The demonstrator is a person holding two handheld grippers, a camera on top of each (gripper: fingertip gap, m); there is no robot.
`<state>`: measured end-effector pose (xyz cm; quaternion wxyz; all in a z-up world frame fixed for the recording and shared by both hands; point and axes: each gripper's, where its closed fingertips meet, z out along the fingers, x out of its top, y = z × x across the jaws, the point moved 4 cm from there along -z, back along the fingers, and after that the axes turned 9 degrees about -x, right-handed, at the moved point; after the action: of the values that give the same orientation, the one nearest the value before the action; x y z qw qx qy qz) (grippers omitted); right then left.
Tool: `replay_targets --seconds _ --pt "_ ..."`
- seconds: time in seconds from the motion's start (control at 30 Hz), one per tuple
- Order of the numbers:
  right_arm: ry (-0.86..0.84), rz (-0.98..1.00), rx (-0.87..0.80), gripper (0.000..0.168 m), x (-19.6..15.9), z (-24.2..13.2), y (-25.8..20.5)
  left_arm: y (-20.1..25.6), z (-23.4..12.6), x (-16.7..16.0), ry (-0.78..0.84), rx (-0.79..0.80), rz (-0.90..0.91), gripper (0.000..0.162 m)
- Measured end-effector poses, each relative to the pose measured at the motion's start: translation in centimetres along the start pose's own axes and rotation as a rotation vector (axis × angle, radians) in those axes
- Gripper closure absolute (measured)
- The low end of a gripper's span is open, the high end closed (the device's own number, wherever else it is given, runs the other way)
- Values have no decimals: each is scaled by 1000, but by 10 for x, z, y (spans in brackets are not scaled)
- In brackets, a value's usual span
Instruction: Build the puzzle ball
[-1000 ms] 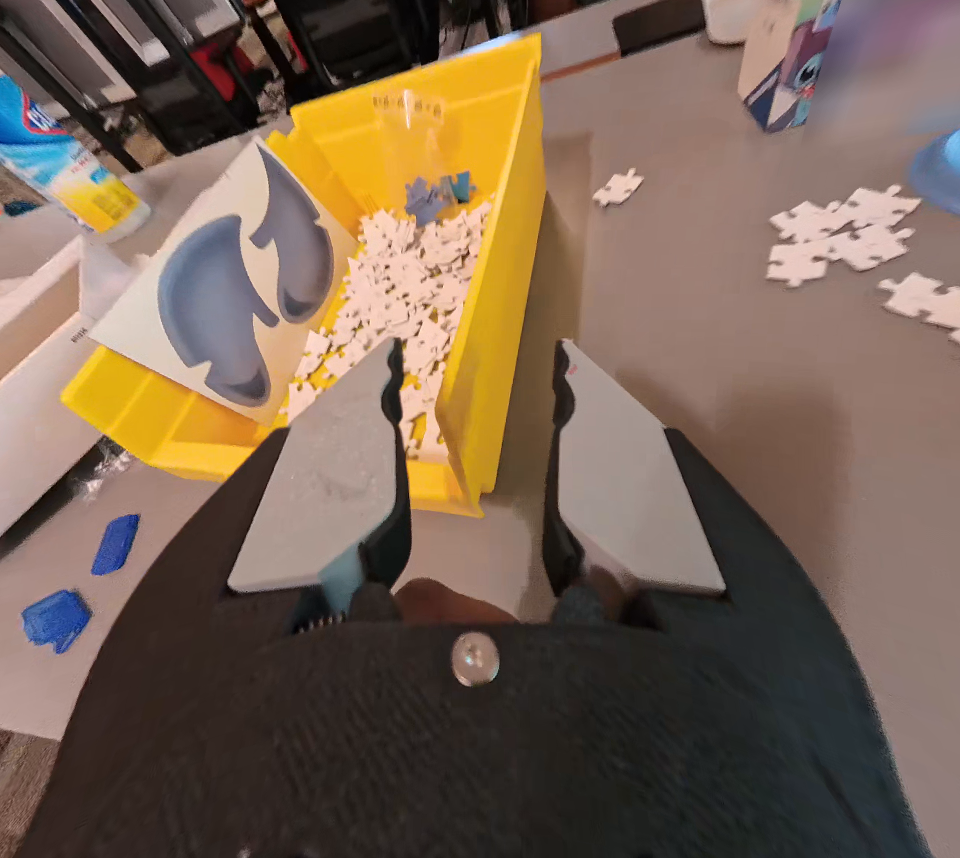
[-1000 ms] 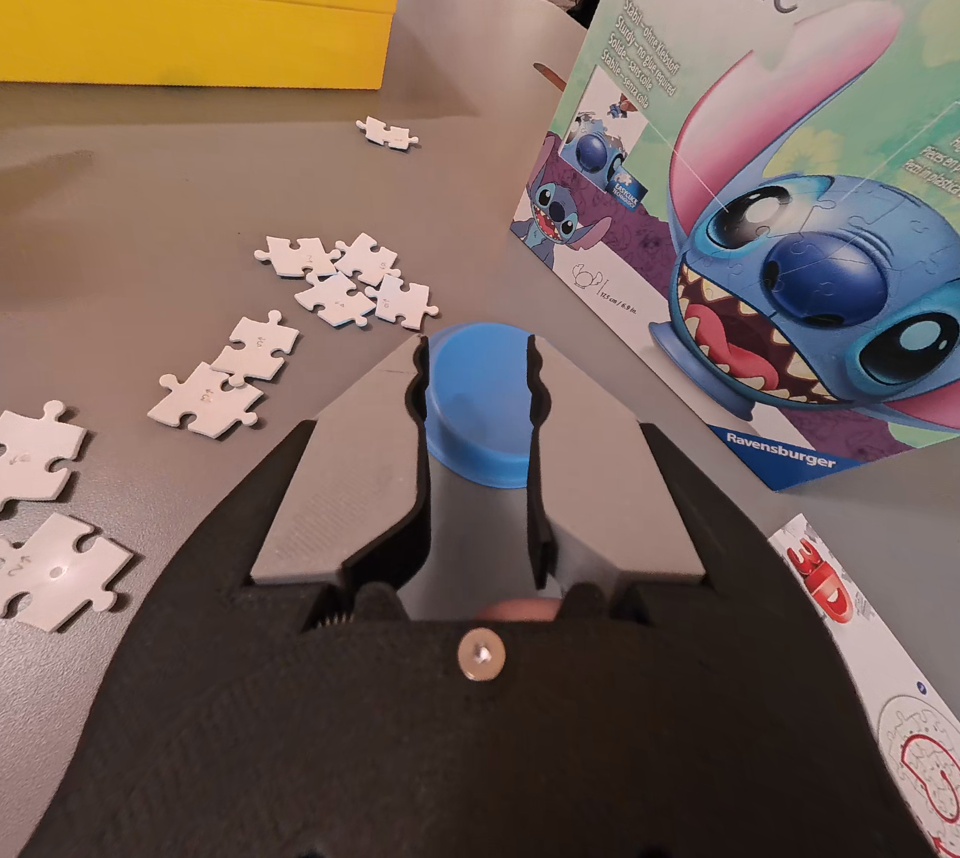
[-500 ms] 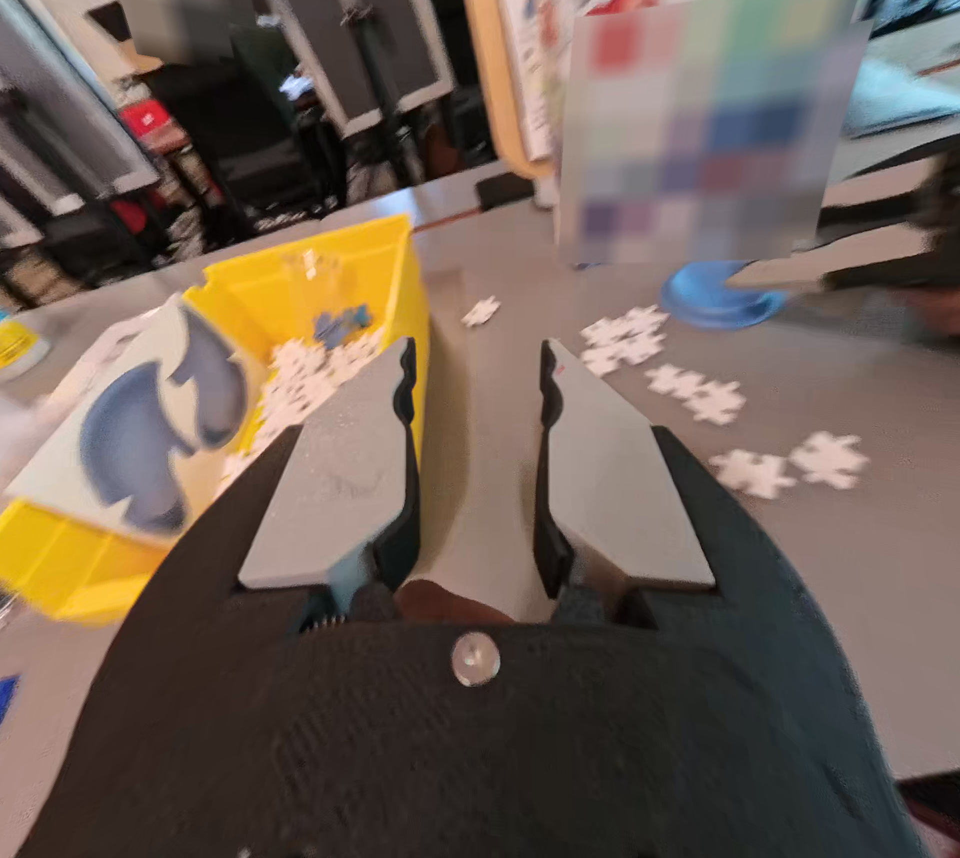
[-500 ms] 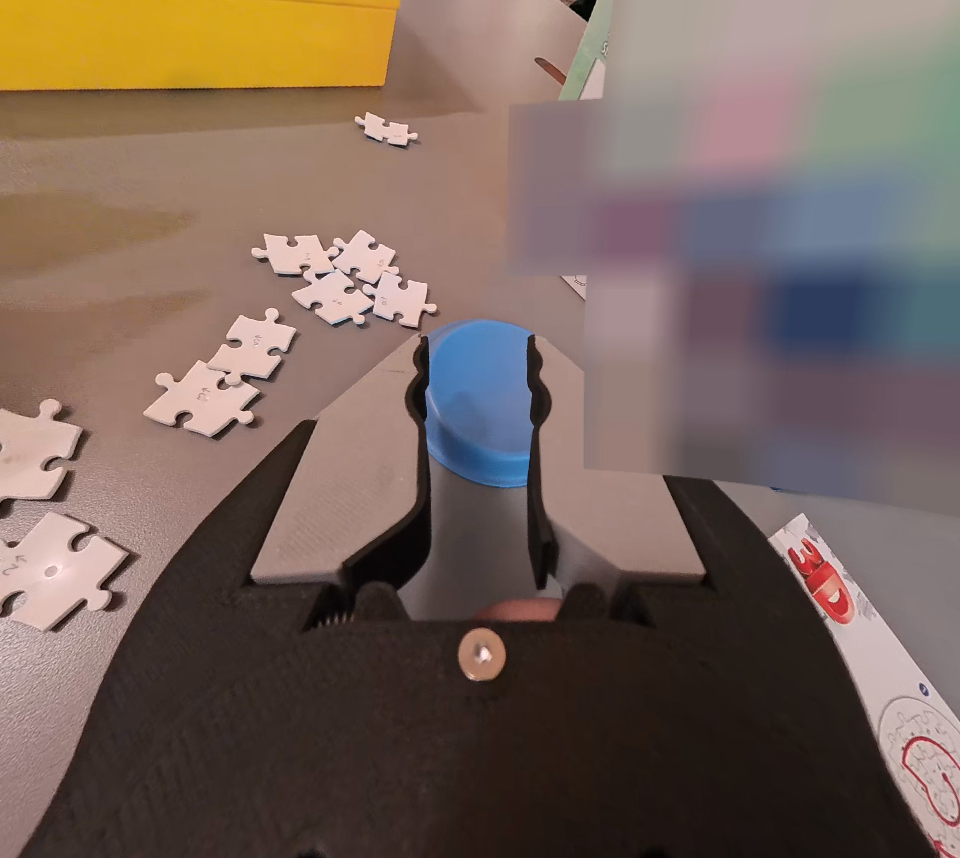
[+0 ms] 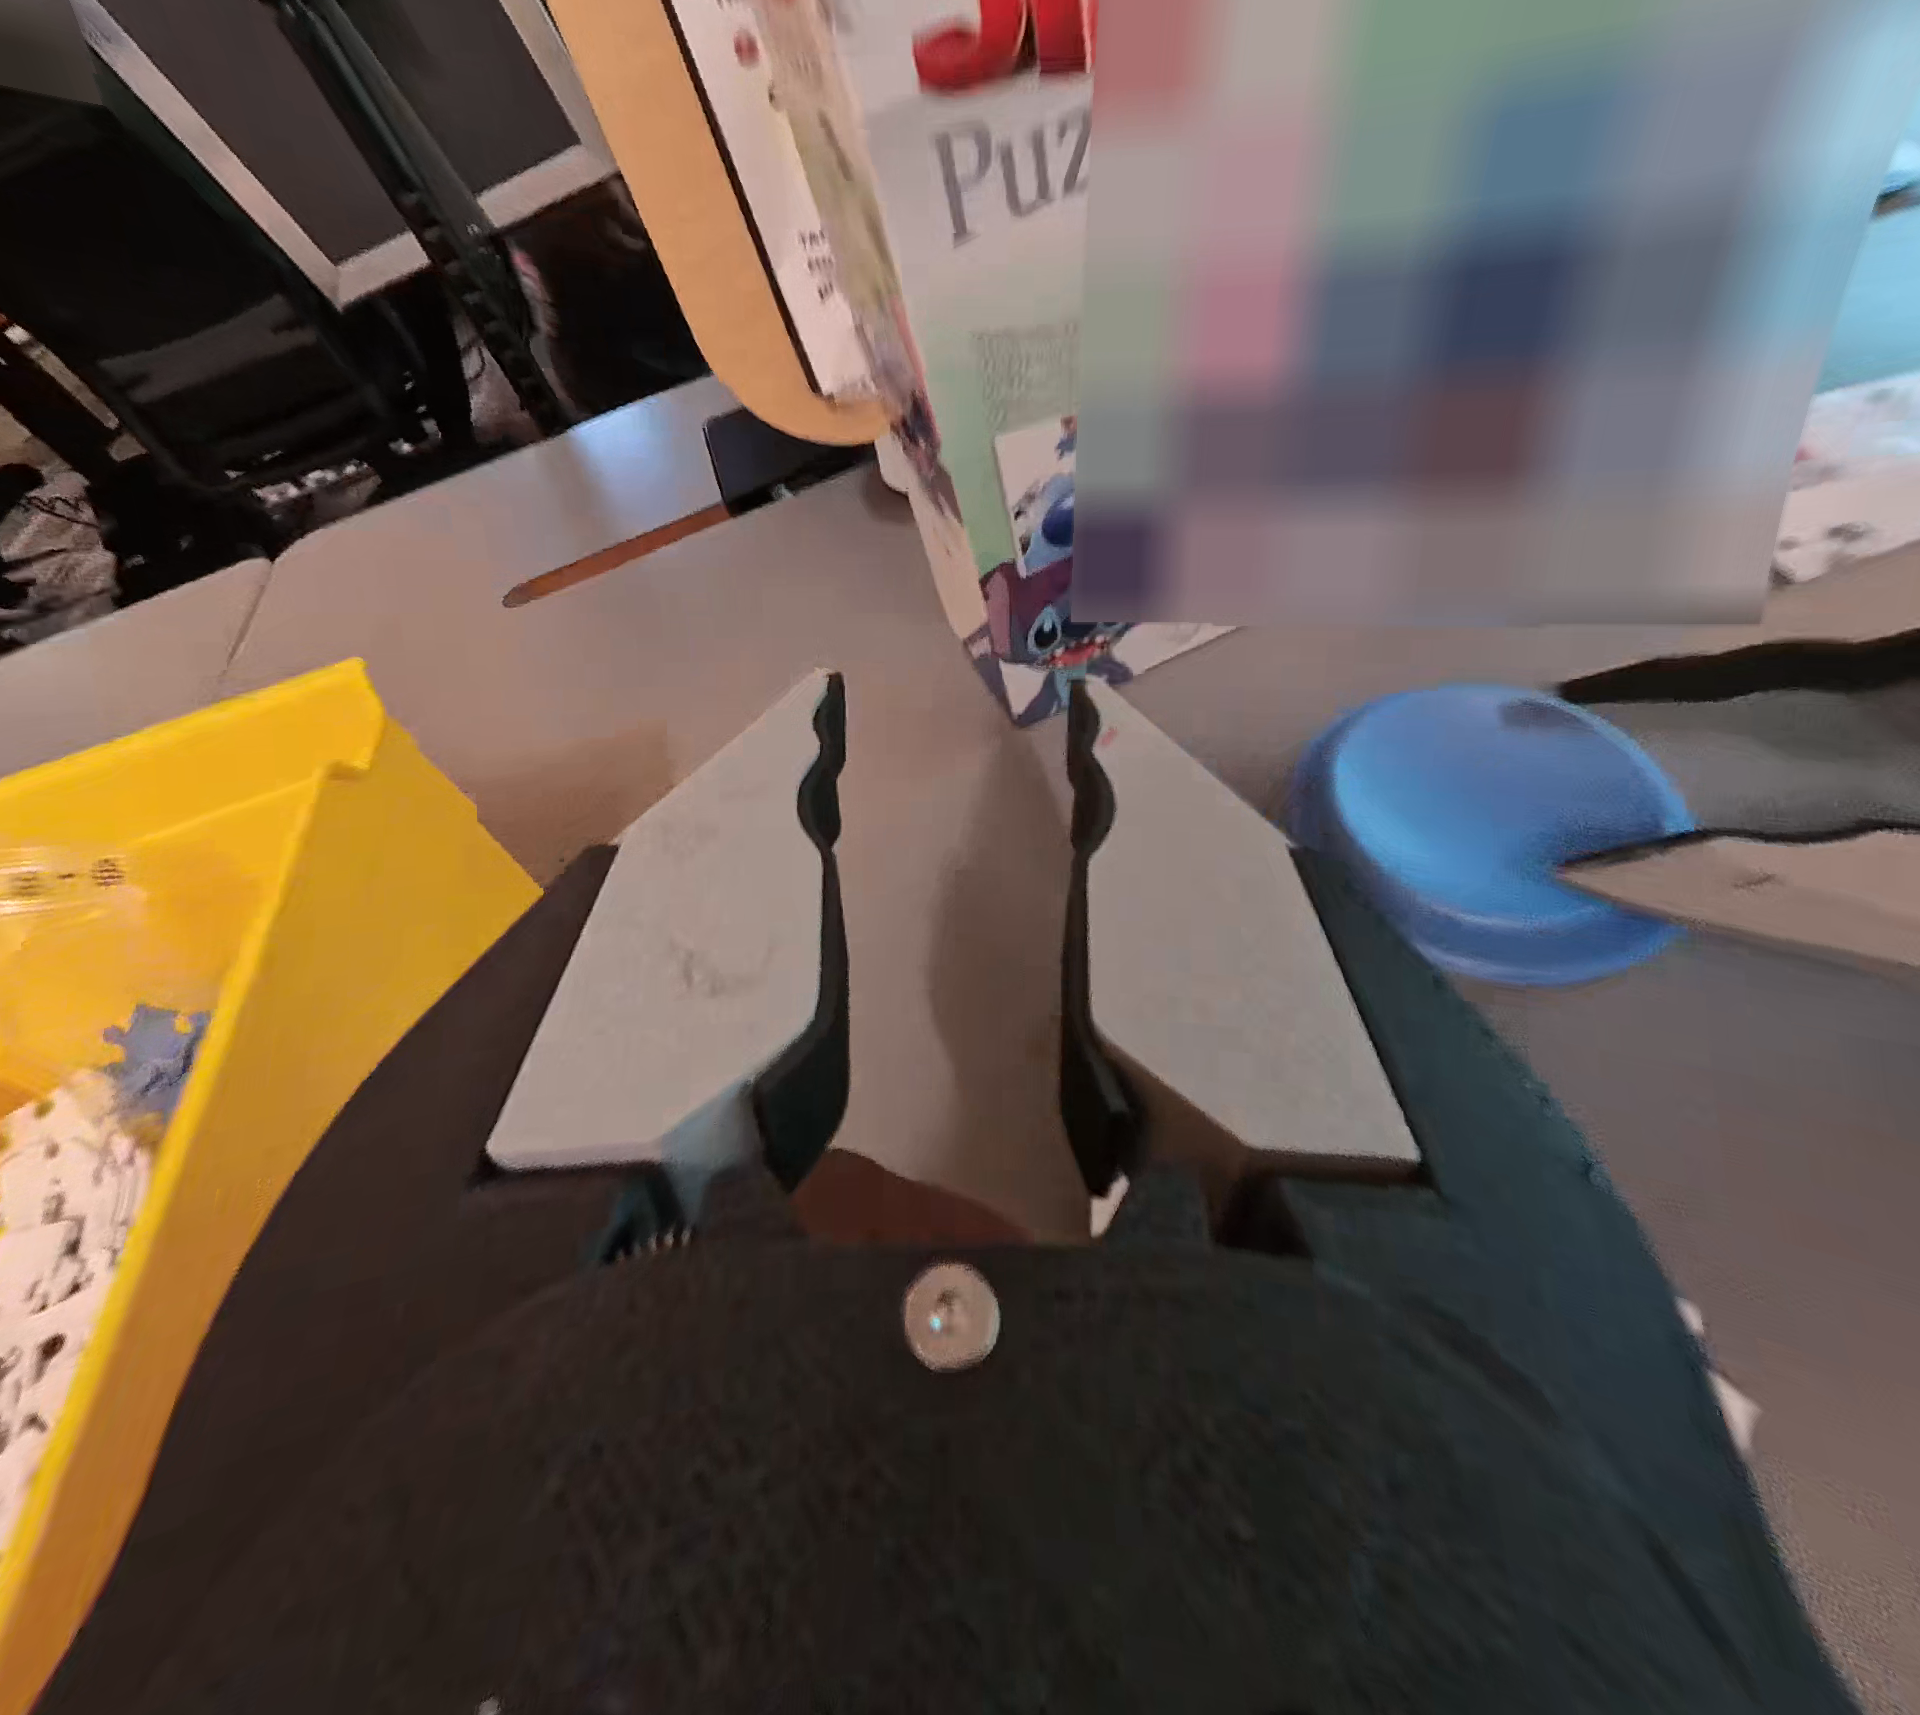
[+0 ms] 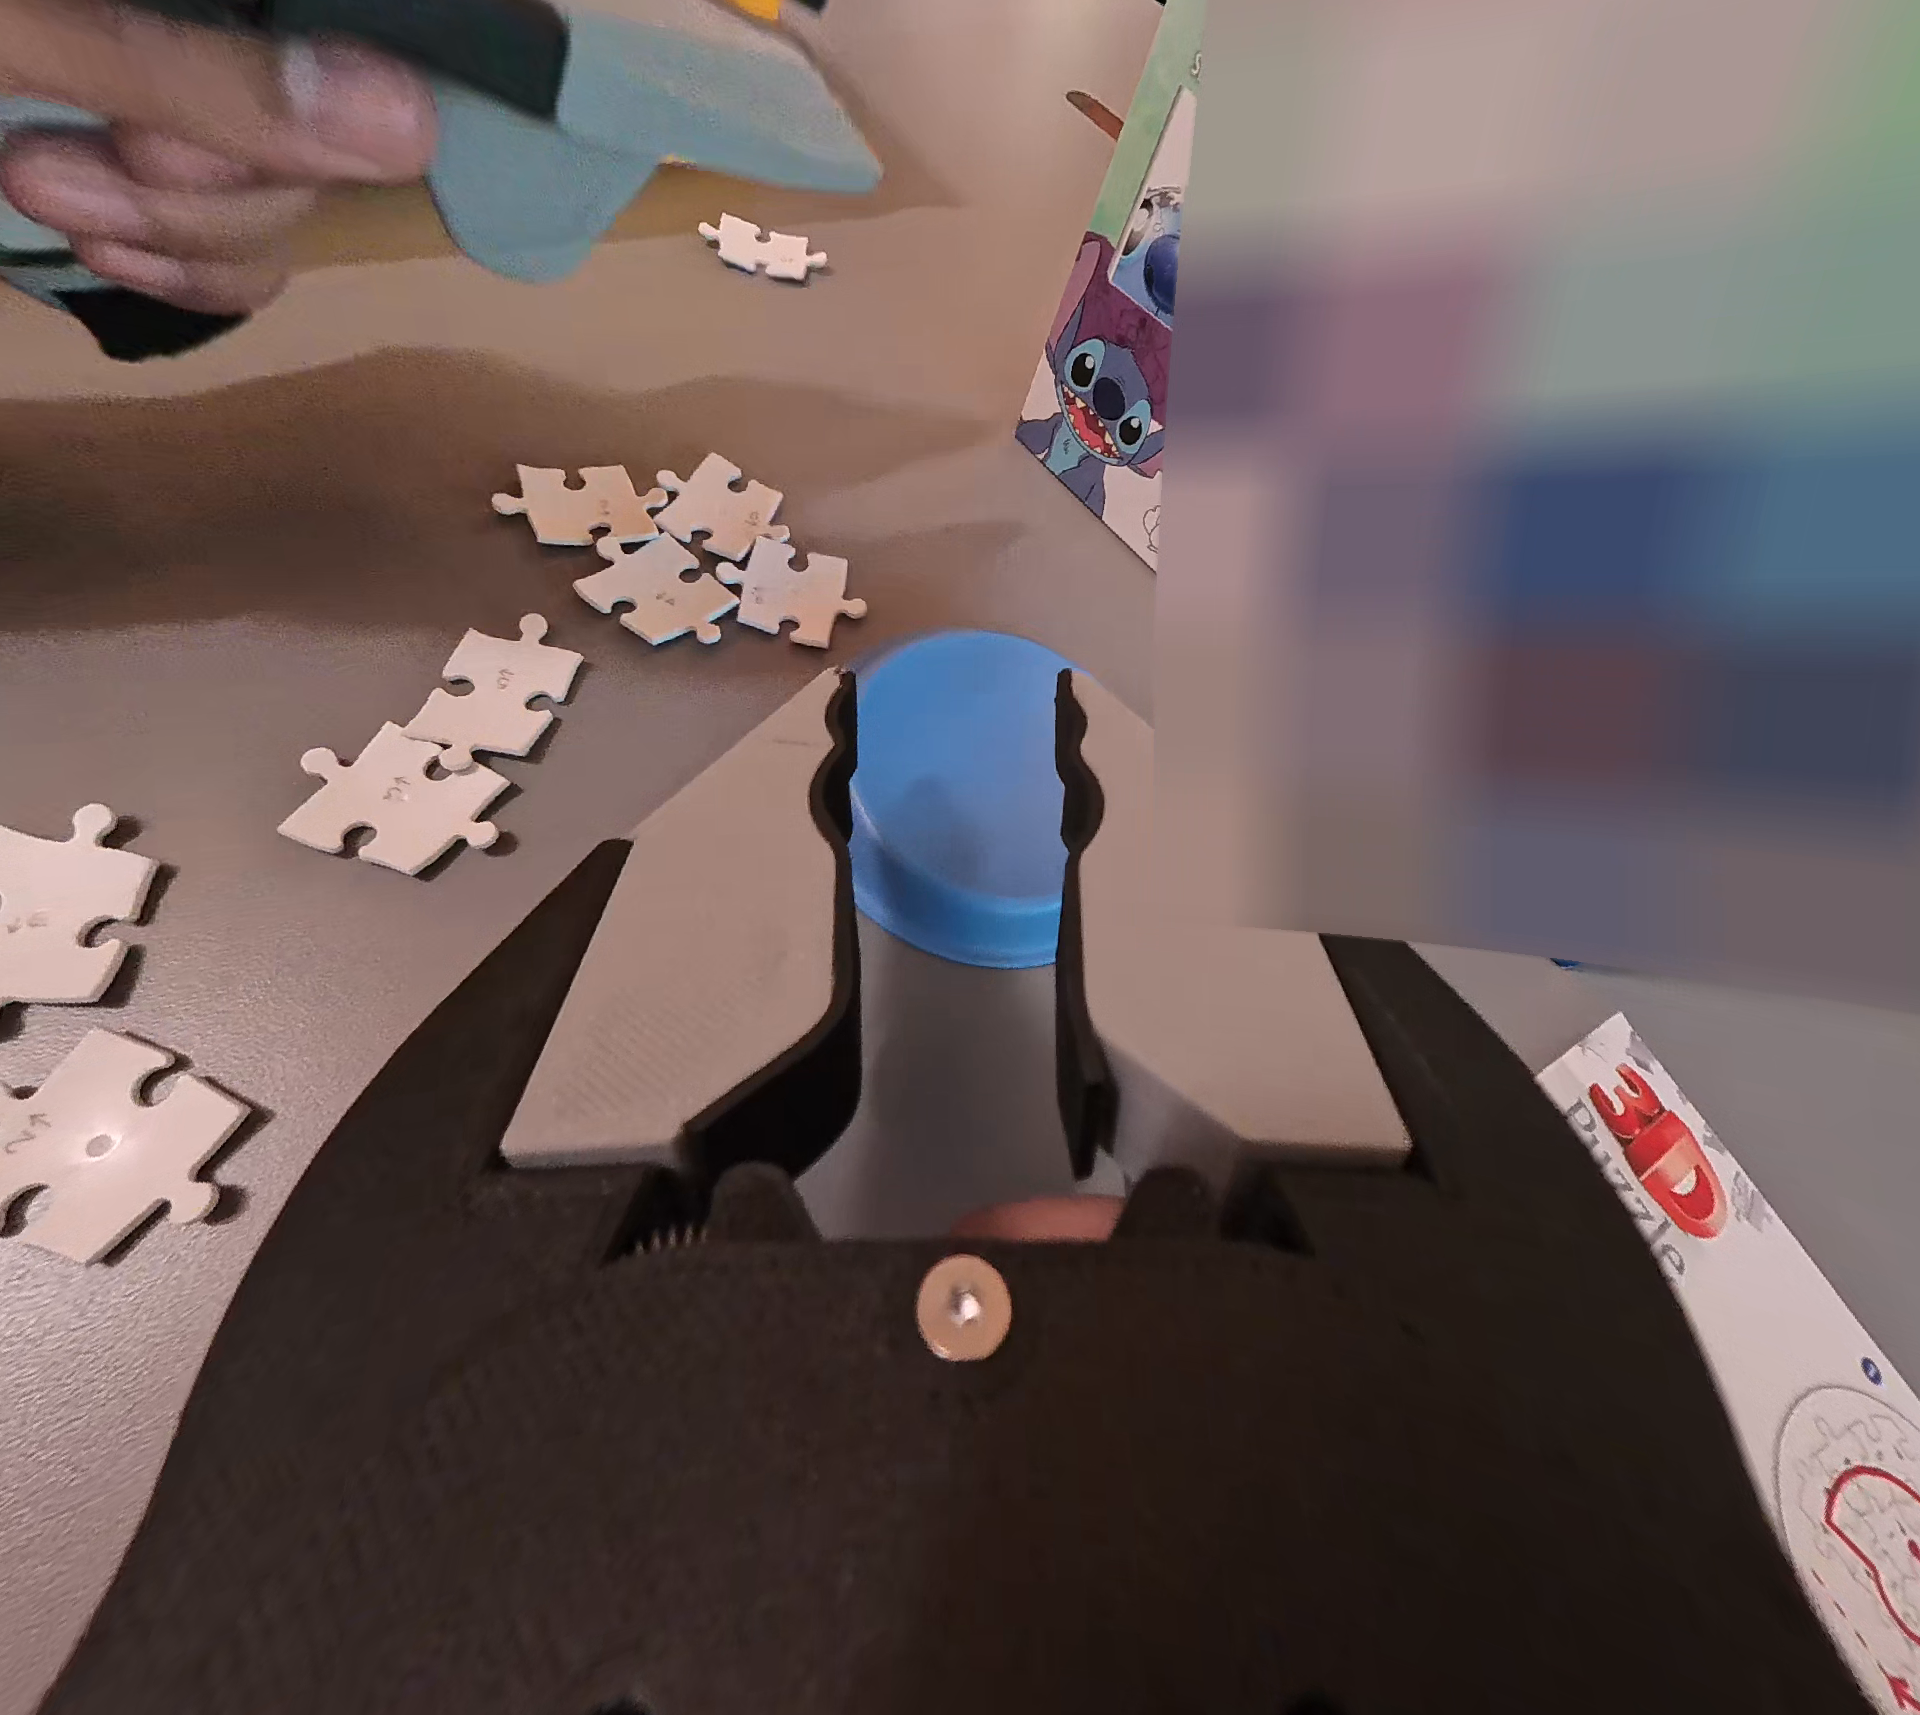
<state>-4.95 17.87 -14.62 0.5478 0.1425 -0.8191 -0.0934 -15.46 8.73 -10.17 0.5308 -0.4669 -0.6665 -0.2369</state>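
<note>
A round blue plastic stand [image 6: 956,824] sits on the grey table, right in front of my right gripper [image 6: 951,689], which is open and empty with its fingers on either side of the stand's near edge. The stand also shows in the left wrist view [image 5: 1475,824]. Several white puzzle pieces [image 6: 675,553] lie face down to the left of it. My left gripper [image 5: 951,699] is open and empty, held above the table between the yellow bin and the puzzle box; it shows at the upper left of the right wrist view [image 6: 665,107].
The yellow bin [image 5: 291,938] holds many white pieces at the left. The tall puzzle box [image 6: 1112,398] stands upright behind the stand. A printed leaflet [image 6: 1745,1353] lies at the right. A lone pair of joined pieces [image 6: 764,249] lies farther back.
My left gripper swung right from over the yellow bin toward the box and blue stand, and now enters the right wrist view. My right gripper has stayed at the stand.
</note>
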Motion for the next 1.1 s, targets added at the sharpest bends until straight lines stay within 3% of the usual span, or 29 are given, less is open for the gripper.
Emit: replay_targets --seconds 0.03,0.17,0.5,0.8,0.9,1.1 --pt "-2 1 7 133 0 0 0 0 3 -8 -22 -10 4 121" --pt "-18 1 41 133 -2 2 -3 -7 -7 -15 -15 17 50 123" --pt "-34 42 72 132 -3 3 -1 21 -3 -20 -33 -90 49 121" --pt "-42 35 124 125 -3 11 -2 18 -9 -12 5 -20 136 119" --pt "-26 23 92 122 -1 9 -1 30 -13 -17 5 -62 50 119" --pt "-22 -103 -2 115 -2 9 -6 76 -79 -6 76 -210 -63 114"
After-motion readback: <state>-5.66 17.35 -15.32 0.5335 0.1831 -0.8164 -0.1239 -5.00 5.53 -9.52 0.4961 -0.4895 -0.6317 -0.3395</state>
